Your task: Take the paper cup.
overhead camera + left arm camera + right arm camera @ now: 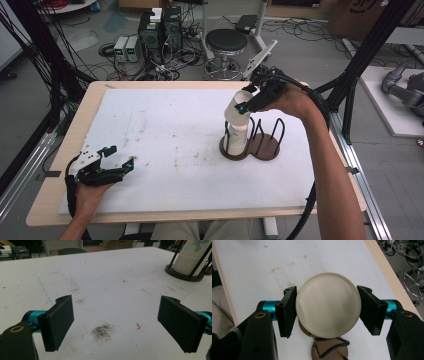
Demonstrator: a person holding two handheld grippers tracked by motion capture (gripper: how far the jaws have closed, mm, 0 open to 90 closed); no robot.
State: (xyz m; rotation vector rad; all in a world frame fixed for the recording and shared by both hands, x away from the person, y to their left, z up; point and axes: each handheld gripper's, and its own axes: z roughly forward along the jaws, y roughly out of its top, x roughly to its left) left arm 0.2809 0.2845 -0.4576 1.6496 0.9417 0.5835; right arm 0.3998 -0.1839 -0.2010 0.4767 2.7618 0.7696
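Right gripper (326, 311) clamped on cup (328, 305), pads on opposite sides of rim, above stack (236, 137) in rack (262, 145). Left gripper (116, 322) wide open, empty, table (105, 290) beneath.

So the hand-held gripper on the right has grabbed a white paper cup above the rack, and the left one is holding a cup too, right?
Not quite. The left hand-held gripper holds nothing: the left gripper view shows its jaws open over the bare white table. The rest is right: the right hand-held gripper does clamp a white paper cup above the rack.
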